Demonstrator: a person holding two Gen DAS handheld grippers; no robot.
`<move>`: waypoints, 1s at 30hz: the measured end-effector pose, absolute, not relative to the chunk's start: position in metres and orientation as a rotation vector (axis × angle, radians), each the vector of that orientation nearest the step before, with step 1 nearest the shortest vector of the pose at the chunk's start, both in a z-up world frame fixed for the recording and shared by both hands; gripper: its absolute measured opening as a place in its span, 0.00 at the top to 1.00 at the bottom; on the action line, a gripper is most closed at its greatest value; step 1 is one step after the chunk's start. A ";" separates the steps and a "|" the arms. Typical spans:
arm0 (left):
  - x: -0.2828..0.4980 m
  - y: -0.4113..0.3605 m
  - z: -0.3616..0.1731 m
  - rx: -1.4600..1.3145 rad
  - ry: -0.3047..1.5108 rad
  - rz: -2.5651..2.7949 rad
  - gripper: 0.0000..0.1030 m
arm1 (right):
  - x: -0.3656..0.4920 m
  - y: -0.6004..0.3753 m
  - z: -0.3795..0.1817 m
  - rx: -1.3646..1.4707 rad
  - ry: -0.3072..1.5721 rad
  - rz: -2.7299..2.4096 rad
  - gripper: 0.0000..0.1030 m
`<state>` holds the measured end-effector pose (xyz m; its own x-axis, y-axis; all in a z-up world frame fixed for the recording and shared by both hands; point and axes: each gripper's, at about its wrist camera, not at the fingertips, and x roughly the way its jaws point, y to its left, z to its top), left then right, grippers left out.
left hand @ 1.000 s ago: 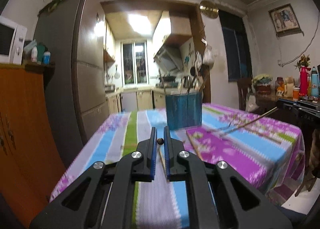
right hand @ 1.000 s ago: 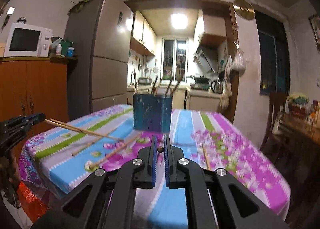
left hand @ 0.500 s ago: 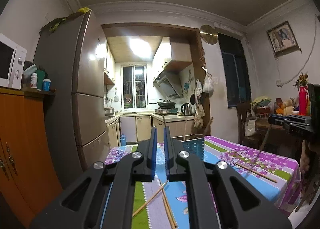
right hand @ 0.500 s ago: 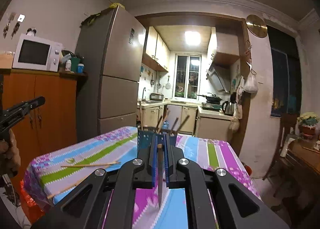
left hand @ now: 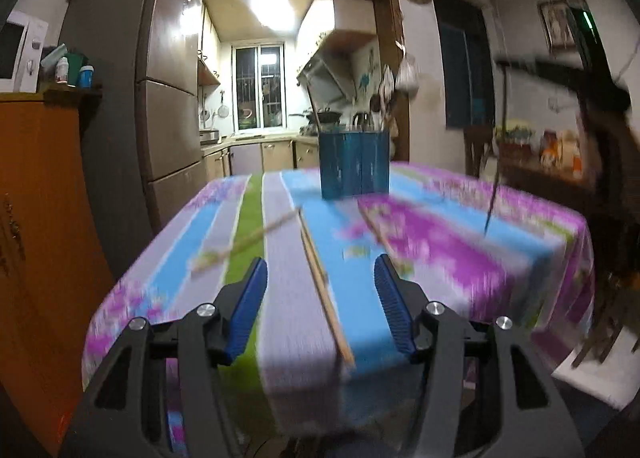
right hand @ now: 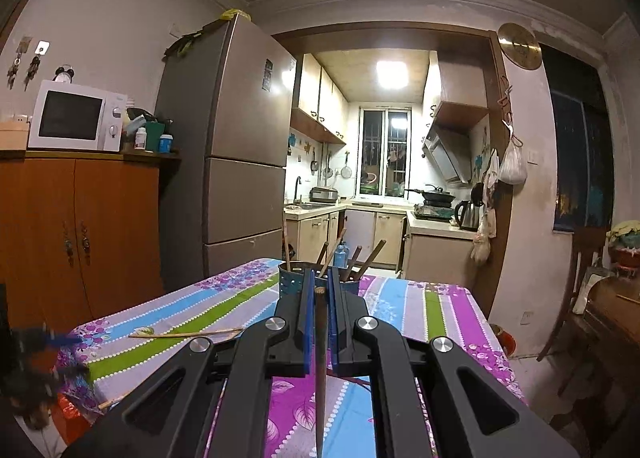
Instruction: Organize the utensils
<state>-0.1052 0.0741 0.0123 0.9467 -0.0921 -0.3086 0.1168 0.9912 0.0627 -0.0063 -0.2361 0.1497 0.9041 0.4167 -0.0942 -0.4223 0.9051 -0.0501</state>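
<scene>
Left gripper [left hand: 320, 298] low over the near table edge, jaws just spread apart, nothing pinched, pale chopsticks [left hand: 325, 290] lying on the striped tablecloth [left hand: 460, 258] between them. Right gripper [right hand: 319, 290] clenched on a dark chopstick [right hand: 320, 370] hanging down. Blue utensil holder [left hand: 354, 164] at the far end.

Matt printed cloth [left hand: 280, 322], wooden chopsticks [left hand: 326, 294], worn blue-painted holder [left hand: 354, 164], ribbed blue pads [left hand: 394, 308], glossy fridge [right hand: 236, 146].
</scene>
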 end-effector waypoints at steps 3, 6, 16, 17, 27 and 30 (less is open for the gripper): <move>-0.109 0.063 -0.015 0.138 0.335 -0.071 0.48 | -0.007 -0.238 0.151 -0.069 0.082 0.427 0.93; -0.108 0.059 -0.029 0.177 0.325 -0.041 0.57 | -0.007 -0.239 0.151 -0.074 0.085 0.421 0.93; -0.102 0.055 -0.029 0.142 0.317 -0.031 0.84 | -0.009 -0.231 0.150 -0.086 0.089 0.411 0.92; -0.102 0.055 -0.029 0.140 0.318 -0.032 0.87 | -0.009 -0.231 0.150 -0.087 0.089 0.411 0.92; -0.105 0.054 -0.021 0.142 0.294 -0.026 0.93 | -0.011 -0.231 0.149 -0.093 0.084 0.408 0.93; -0.108 0.052 -0.006 0.150 0.260 -0.034 0.93 | -0.012 -0.235 0.150 -0.083 0.081 0.402 0.93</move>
